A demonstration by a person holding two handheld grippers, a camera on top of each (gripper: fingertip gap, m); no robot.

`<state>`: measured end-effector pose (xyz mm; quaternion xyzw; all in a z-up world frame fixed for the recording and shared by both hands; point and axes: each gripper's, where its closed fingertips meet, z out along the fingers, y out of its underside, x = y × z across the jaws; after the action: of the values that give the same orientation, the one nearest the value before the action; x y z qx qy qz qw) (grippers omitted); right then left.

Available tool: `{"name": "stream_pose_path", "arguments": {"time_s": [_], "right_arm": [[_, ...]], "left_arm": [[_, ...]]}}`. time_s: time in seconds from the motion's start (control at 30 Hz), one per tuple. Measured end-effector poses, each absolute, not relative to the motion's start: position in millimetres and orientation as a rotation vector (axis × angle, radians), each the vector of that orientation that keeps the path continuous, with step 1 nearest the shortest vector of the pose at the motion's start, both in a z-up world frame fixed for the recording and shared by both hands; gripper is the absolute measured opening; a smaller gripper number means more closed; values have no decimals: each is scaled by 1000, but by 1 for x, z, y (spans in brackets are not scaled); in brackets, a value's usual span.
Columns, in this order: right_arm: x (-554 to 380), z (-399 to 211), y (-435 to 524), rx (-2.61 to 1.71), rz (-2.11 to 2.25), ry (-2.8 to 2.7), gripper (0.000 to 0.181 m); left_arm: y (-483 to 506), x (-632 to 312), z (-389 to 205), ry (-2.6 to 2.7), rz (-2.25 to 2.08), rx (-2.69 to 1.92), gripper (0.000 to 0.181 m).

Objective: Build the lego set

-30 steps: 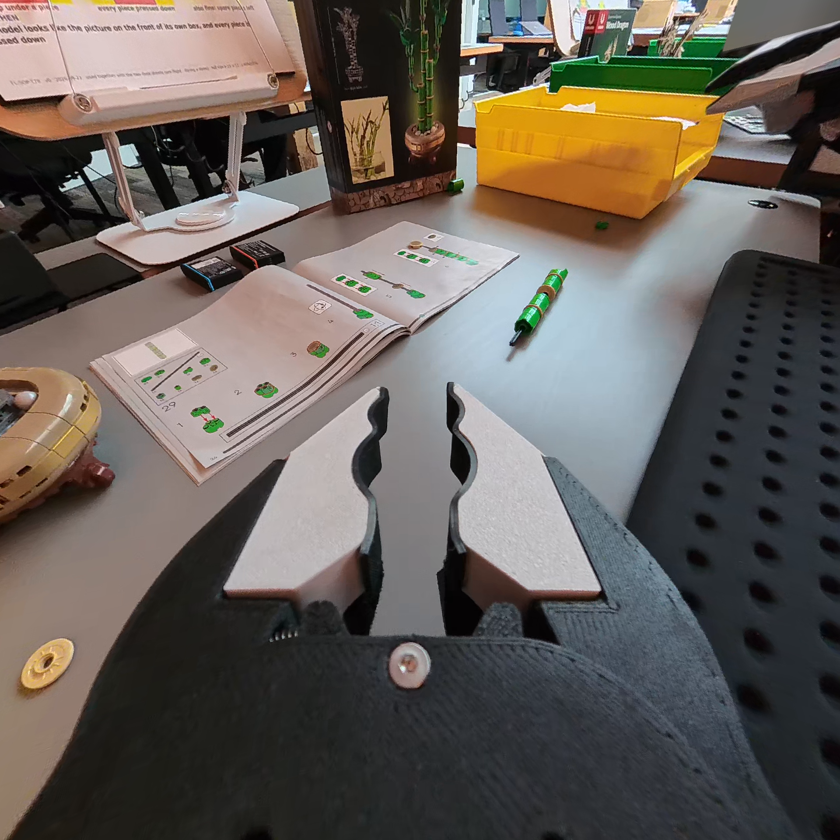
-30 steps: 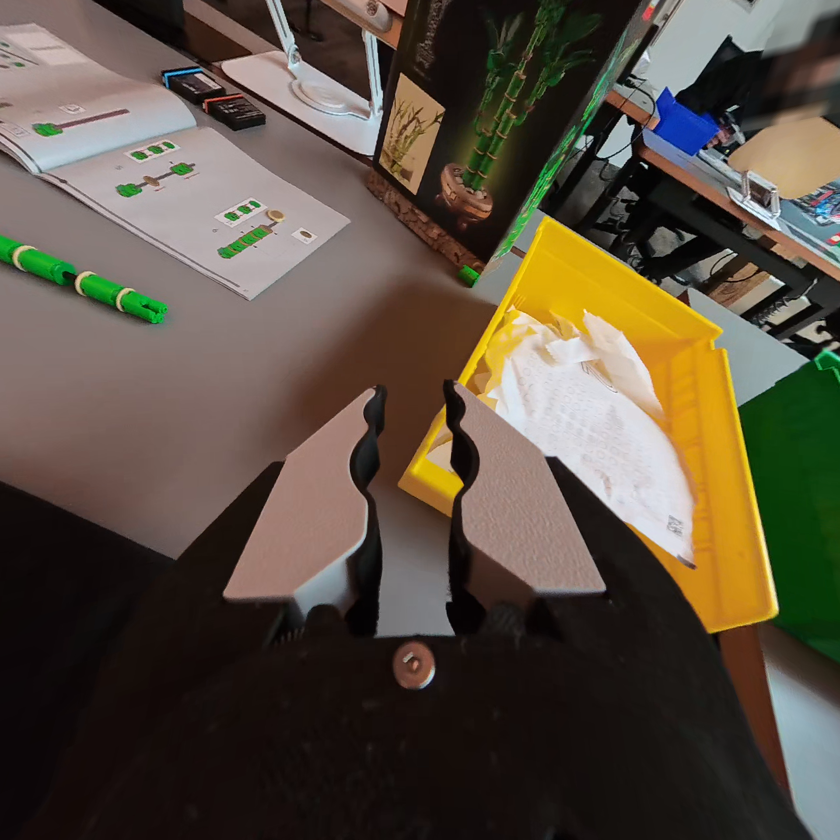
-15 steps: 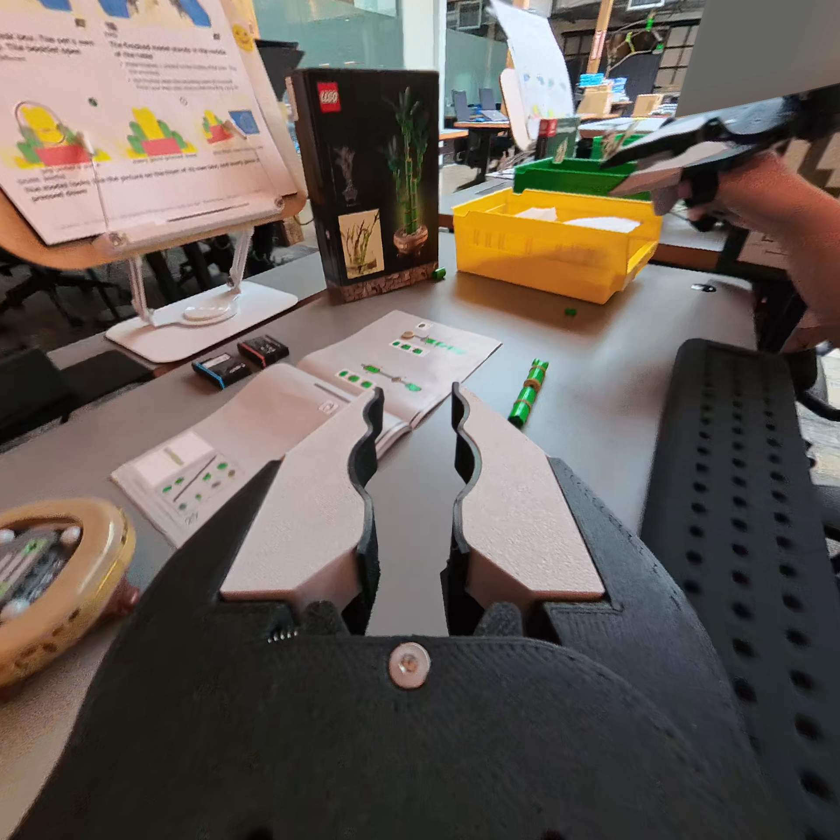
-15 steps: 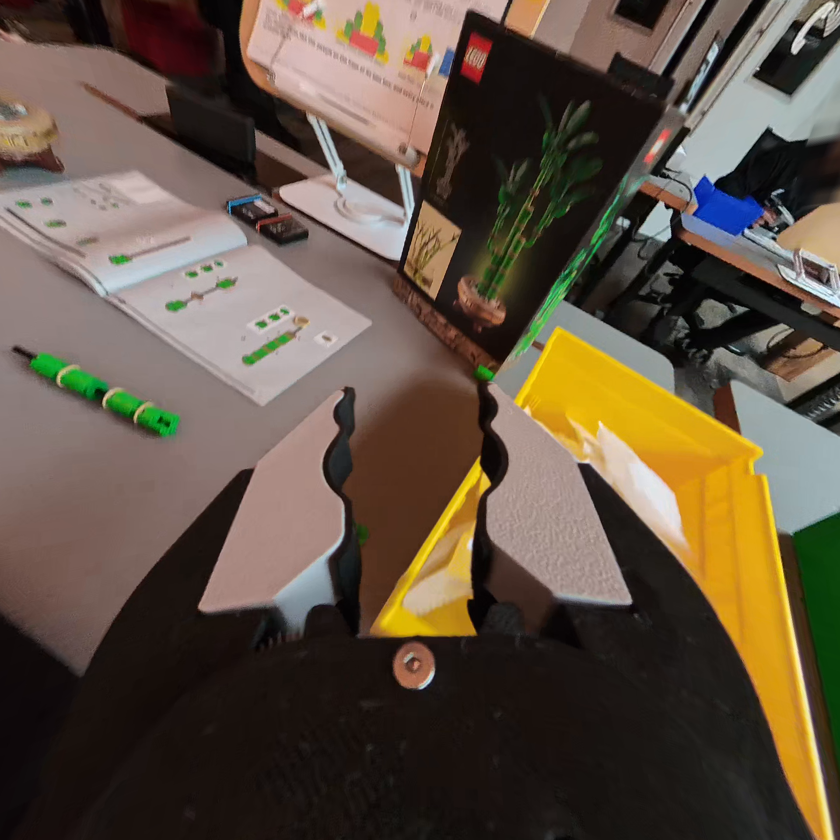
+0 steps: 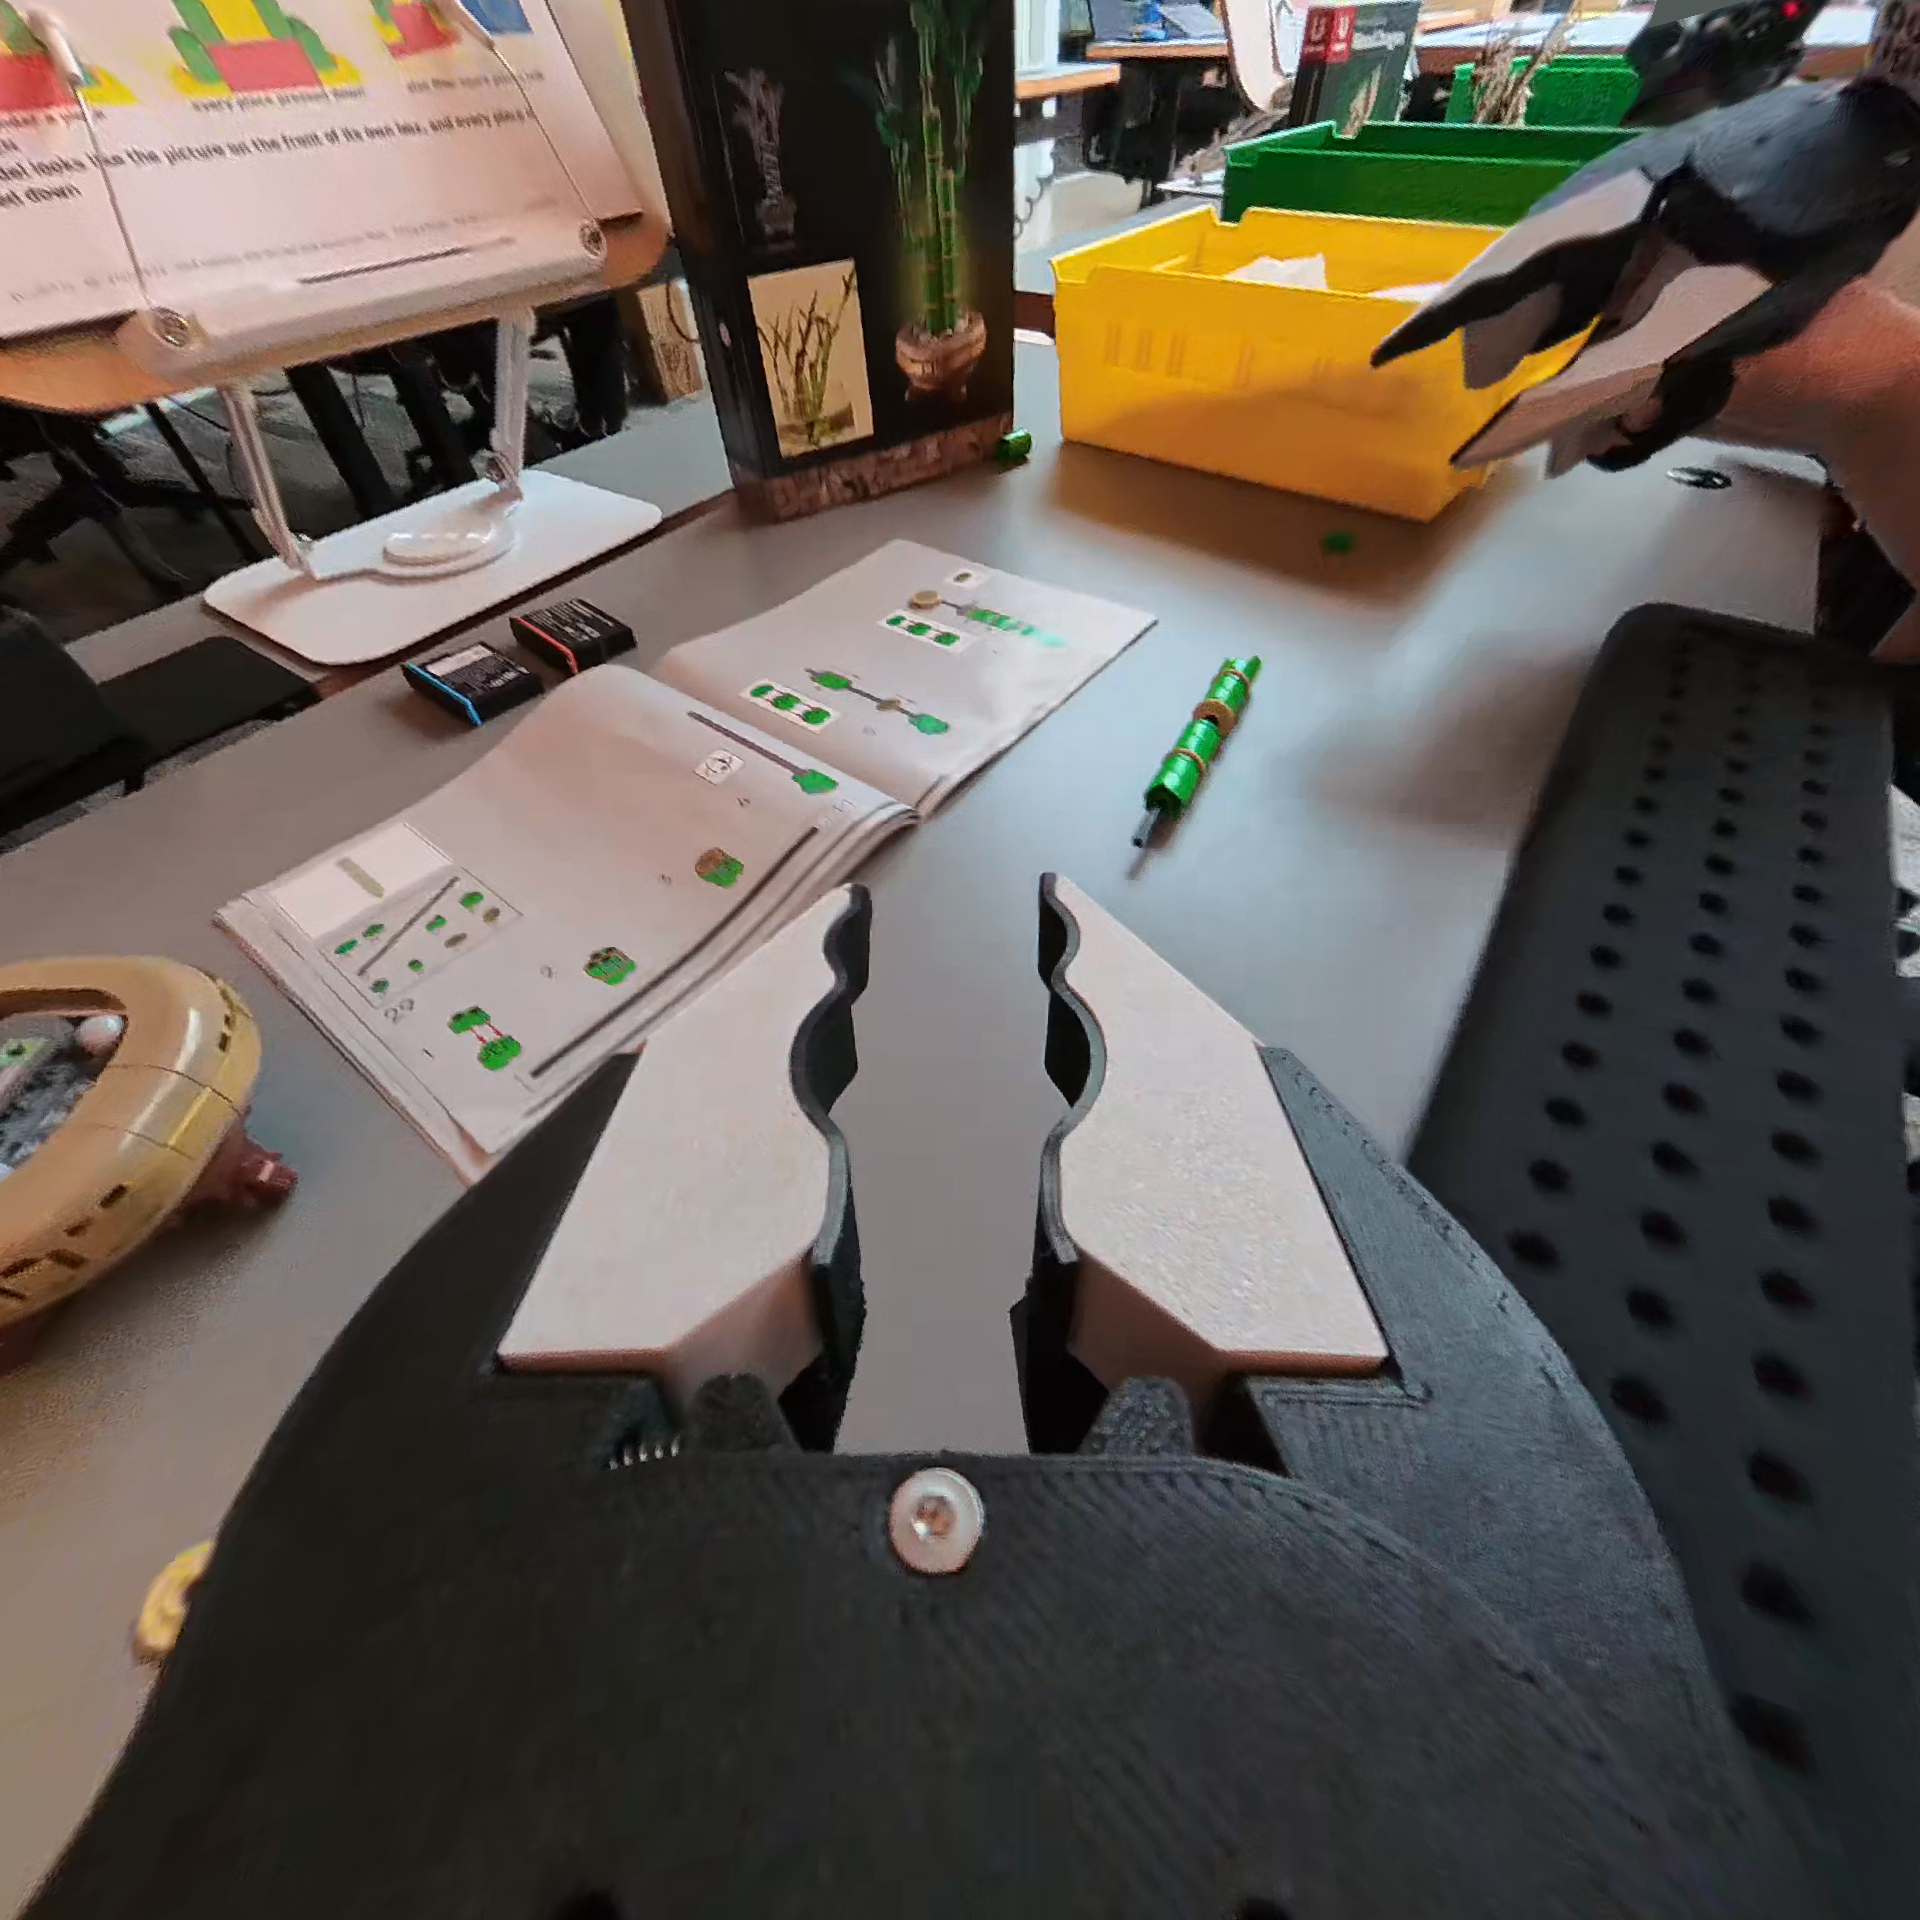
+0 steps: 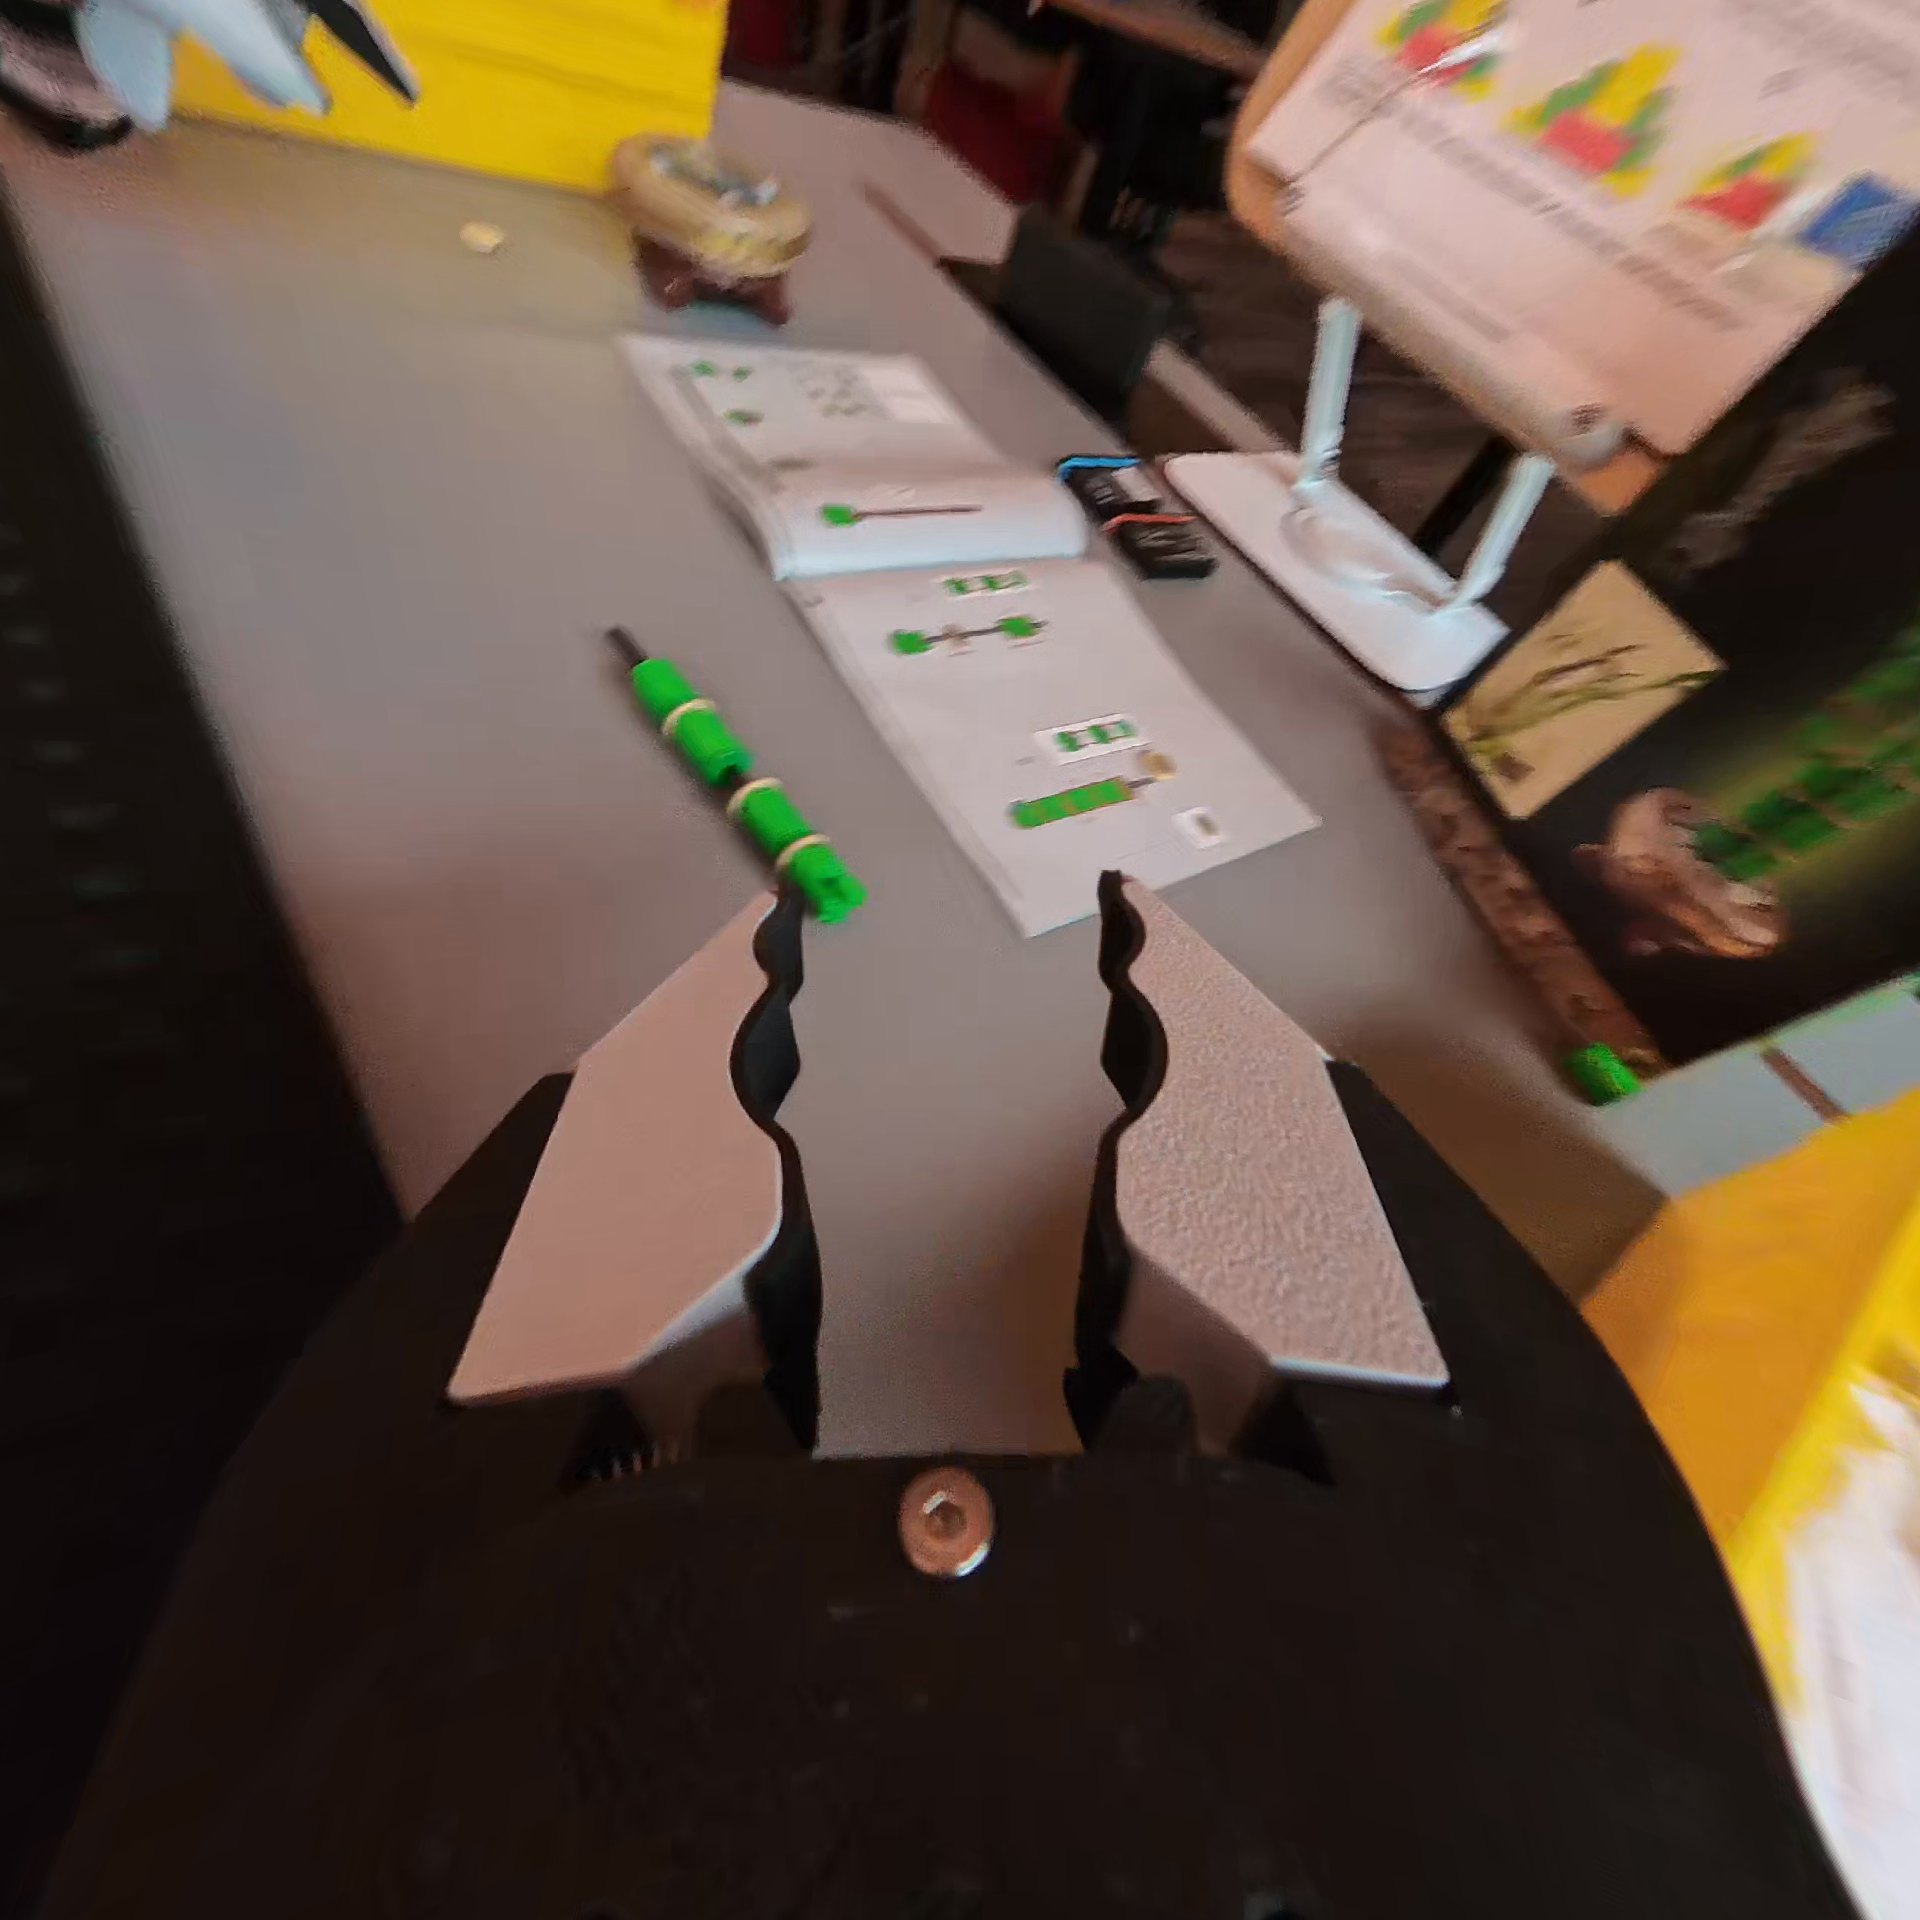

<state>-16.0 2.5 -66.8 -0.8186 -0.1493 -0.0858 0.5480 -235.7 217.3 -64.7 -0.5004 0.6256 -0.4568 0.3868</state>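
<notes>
the left claw (image 5: 945,914) is held low over the grey desk (image 5: 1351,831), its jaws a little apart, and nothing is held in them. the right claw (image 6: 951,899) is opened wider and is empty too; it is seen in front of the yellow bin (image 5: 1247,384) at the far edge. the green stick (image 6: 743,774) of lego rings is laid flat near the middle of the desk, just beside the open booklet (image 5: 665,831). the tan pot (image 5: 114,1122) is set by the left edge. the dark box (image 5: 842,239) is stood upright at the far edge, next to the bin.
</notes>
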Motion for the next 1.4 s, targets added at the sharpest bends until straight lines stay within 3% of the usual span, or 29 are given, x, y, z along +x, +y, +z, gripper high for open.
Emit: {"name": "stream_pose_path", "arguments": {"time_s": [0.23, 0.9, 1.4], "right_arm": [[-64, -103, 2, -2054, -222, -407, 51], [-74, -83, -88, -1874, -588, 70, 47], [-54, -75, -104, -1792, -493, 304, 44]], "left_arm": [[194, -277, -68, 1612, -1136, -1248, 29], [195, -415, -66, 1343, -1194, -1342, 28], [208, -492, -48, 1195, -1013, -1448, 27]]}}
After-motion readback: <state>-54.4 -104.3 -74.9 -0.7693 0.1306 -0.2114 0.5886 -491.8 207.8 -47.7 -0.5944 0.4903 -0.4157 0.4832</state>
